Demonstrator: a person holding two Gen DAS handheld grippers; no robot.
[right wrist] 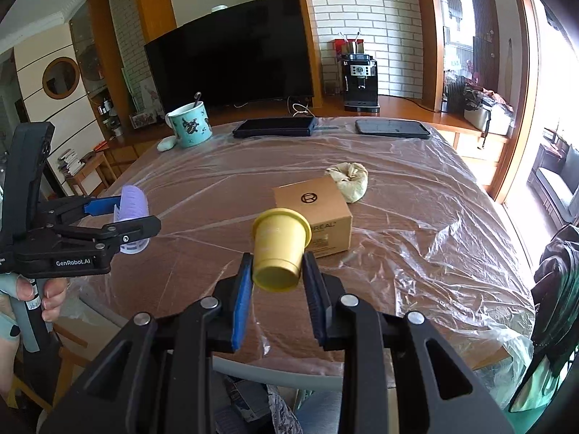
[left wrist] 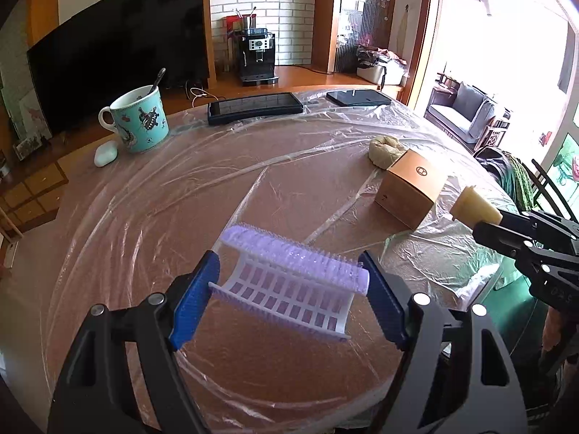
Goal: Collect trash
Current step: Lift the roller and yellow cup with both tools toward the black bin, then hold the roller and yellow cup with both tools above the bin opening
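Observation:
My left gripper [left wrist: 291, 282] is shut on a lilac hair roller [left wrist: 289, 282], held crosswise above the near part of the table; the same roller [right wrist: 132, 209] shows in the right wrist view at the left. My right gripper [right wrist: 277, 271] is shut on a small yellow cup-shaped capsule [right wrist: 280, 253], lifted over the table's near edge, and the capsule [left wrist: 474, 208] appears at the right in the left wrist view. On the table lie a brown cardboard box [right wrist: 315, 213] and behind it a crumpled beige wad [right wrist: 349, 179].
A clear plastic sheet covers the brown table [right wrist: 416, 224]. At its far side stand a teal mug with a spoon [right wrist: 190, 123], a white earbud case [right wrist: 166, 143], and two dark tablets [right wrist: 275, 127] [right wrist: 392, 128]. A green bag [right wrist: 553, 343] hangs at the right edge.

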